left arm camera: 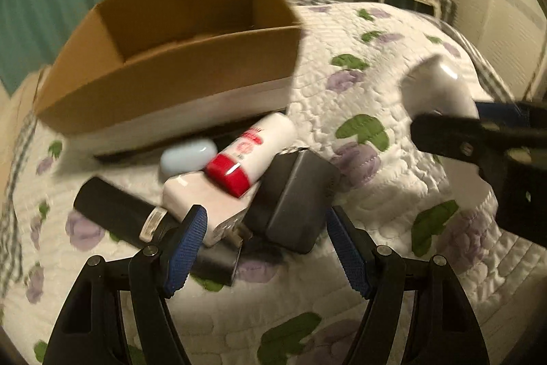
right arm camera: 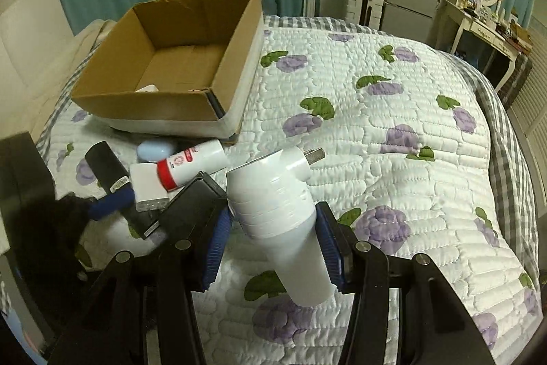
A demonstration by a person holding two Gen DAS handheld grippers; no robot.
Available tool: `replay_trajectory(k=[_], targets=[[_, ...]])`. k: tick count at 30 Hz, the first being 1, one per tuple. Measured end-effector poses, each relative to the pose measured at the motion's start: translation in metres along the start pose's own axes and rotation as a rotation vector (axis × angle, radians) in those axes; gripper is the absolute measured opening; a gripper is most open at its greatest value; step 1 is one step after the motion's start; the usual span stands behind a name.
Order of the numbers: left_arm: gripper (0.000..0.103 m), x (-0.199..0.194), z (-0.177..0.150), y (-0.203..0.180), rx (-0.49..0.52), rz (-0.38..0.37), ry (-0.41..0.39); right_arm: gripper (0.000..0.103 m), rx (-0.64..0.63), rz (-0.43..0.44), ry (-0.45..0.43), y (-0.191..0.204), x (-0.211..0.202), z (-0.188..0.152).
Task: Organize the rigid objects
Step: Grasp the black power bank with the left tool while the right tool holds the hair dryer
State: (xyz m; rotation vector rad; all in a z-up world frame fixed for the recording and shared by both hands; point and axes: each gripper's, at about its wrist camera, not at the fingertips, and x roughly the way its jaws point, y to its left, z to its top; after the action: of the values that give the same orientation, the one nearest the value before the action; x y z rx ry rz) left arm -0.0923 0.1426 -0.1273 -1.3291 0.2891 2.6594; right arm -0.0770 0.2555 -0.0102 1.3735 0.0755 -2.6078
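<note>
Grippers over a cluttered quilt

Right gripper low centre in the right wrist view, pads clamped on a white plug device, tilted, prongs pointing toward upper right. Left gripper at bottom centre of the left wrist view, jaws spread wide, nothing between, poised just short of the pile.

Counted on the quilt: one open cardboard box at upper left; below it one red-capped bottle, one pale blue case, one white charger, one black cylinder, one dark adapter. Second dark block beneath, blurred.
</note>
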Motion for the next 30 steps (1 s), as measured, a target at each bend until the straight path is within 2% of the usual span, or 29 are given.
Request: replay_trajectory(k=[2, 5, 8, 9, 11, 13, 16, 21, 28, 30], targets=[[0.075, 0.002, 0.001, -0.008, 0.036, -0.029, 0.008, 0.049, 0.008, -0.002, 0.007, -0.001, 0.004, 0.000], [0.075, 0.014, 0.001, -0.011, 0.035, -0.057, 0.040, 0.049, 0.019, -0.006, 0.015, -0.002, 0.009, 0.001], [0.072, 0.027, 0.001, -0.010, 0.026, -0.049, 0.046, 0.049, 0.033, -0.012, 0.022, -0.005, 0.012, 0.001], [0.070, 0.028, 0.001, -0.009, 0.027, -0.045, 0.048, 0.049, 0.038, -0.012, 0.024, -0.006, 0.013, 0.001], [0.057, 0.026, 0.001, -0.007, 0.023, -0.013, 0.042, 0.049, 0.041, -0.012, 0.027, -0.006, 0.014, 0.001], [0.056, 0.022, 0.000, -0.002, -0.002, -0.038, 0.039, 0.049, 0.035, -0.015, 0.026, -0.005, 0.014, 0.001], [0.049, 0.009, -0.002, 0.003, -0.027, -0.047, 0.024, 0.049, 0.035, -0.016, 0.014, -0.004, 0.008, 0.002], [0.044, -0.040, 0.001, 0.015, -0.069, -0.100, -0.071, 0.049, 0.029, -0.008, -0.036, 0.001, -0.016, 0.006], [0.043, -0.099, 0.016, 0.041, -0.111, -0.127, -0.171, 0.049, -0.005, 0.012, -0.118, 0.017, -0.060, 0.019], [0.043, -0.105, 0.029, 0.044, -0.114, -0.122, -0.190, 0.049, -0.022, 0.015, -0.140, 0.023, -0.072, 0.025]])
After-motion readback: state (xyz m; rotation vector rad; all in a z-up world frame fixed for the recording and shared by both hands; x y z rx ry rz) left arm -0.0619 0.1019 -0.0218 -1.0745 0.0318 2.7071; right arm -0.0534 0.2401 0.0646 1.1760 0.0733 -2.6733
